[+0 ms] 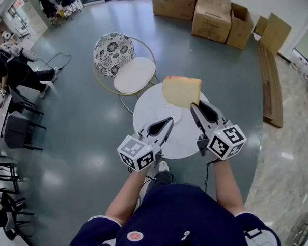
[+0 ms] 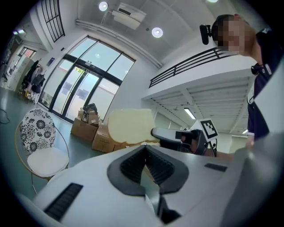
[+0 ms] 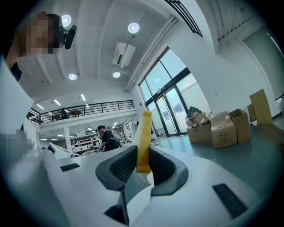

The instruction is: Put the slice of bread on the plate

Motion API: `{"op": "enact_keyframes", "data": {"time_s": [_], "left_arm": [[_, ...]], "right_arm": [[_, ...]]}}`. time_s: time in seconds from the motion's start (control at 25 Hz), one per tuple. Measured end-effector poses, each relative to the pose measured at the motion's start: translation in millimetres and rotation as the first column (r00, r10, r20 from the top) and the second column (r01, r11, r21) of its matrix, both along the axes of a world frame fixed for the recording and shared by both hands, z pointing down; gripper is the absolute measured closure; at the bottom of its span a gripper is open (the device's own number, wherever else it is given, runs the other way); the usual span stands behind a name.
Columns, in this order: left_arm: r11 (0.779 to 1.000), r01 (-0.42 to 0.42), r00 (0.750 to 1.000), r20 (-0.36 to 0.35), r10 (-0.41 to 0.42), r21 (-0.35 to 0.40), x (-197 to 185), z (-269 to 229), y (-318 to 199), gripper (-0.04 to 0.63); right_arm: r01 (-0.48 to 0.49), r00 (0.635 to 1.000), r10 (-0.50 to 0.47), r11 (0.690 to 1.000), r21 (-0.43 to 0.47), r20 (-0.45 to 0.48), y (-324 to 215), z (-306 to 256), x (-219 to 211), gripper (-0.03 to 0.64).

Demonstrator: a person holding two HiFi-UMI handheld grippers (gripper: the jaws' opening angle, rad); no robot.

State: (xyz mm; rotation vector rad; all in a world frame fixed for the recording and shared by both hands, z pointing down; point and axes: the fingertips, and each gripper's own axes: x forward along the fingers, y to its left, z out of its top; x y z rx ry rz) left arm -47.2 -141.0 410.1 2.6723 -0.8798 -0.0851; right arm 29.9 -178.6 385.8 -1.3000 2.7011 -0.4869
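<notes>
Head view: the right gripper (image 1: pixel 196 106) clamps the bread (image 1: pixel 181 91) by its lower edge, holding it above the table's (image 1: pixel 181 139) far edge, just beyond the plate (image 1: pixel 170 114). The left gripper (image 1: pixel 168 122), jaws together and empty, hovers near the table's left edge.

Slice of bread (image 1: pixel 181 90): one
Plate (image 1: pixel 170 114): one
Table (image 1: pixel 183 140): one
Chair (image 1: pixel 123 65): one, 11 o'clock
Cardboard boxes (image 1: pixel 210 15): at least three, 1 o'clock
Hand-held grippers: two, left hand-held gripper (image 1: pixel 167 123) and right hand-held gripper (image 1: pixel 195 106)
</notes>
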Motion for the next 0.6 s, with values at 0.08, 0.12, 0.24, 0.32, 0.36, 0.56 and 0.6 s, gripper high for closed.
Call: {"op": "enact_keyframes", "data": {"time_s": [0.08,0.12,0.24,0.32,0.36,0.56,0.6], "left_arm": [[1.0,-0.011,1.0,-0.003,0.011,-0.006,-6.6,1.3,-11.2,0.589],[1.0,-0.016,1.0,-0.005,0.016,-0.008,-9.7,1.6,-16.3,0.589],[0.999,-0.031,0.999,-0.011,0.031,-0.014,-16.7,3.2,-29.3,0.589],[0.999,-0.037,0.999,-0.014,0.036,-0.017,-20.3,4.7,-37.3,0.589],[0.999,-0.038,0.999,-0.017,0.038,-0.02,-21.8,5.3,-40.6,0.589],[0.999,-0.038,0.999,-0.026,0.037,-0.032,-20.5,8.4,-54.9,0.589],[0.999,-0.036,0.999,-0.027,0.035,-0.033,-18.5,8.5,-57.6,0.589]], "right_arm": [[-0.009,1.0,0.009,1.0,-0.009,-0.003,-10.2,1.8,-6.2,0.528],[-0.015,1.0,0.015,1.0,-0.013,-0.003,-15.3,2.6,-9.0,0.528],[-0.031,1.0,0.031,0.999,-0.02,-0.005,-29.6,4.9,-15.5,0.528],[-0.036,0.999,0.036,0.999,-0.022,-0.005,-37.1,5.6,-18.8,0.528],[-0.038,0.999,0.038,0.999,-0.025,-0.007,-39.7,6.2,-20.2,0.528],[-0.035,0.999,0.034,0.998,-0.044,-0.017,-49.6,12.1,-19.7,0.528],[-0.031,0.999,0.031,0.998,-0.045,-0.016,-51.7,12.4,-18.2,0.528]]}}
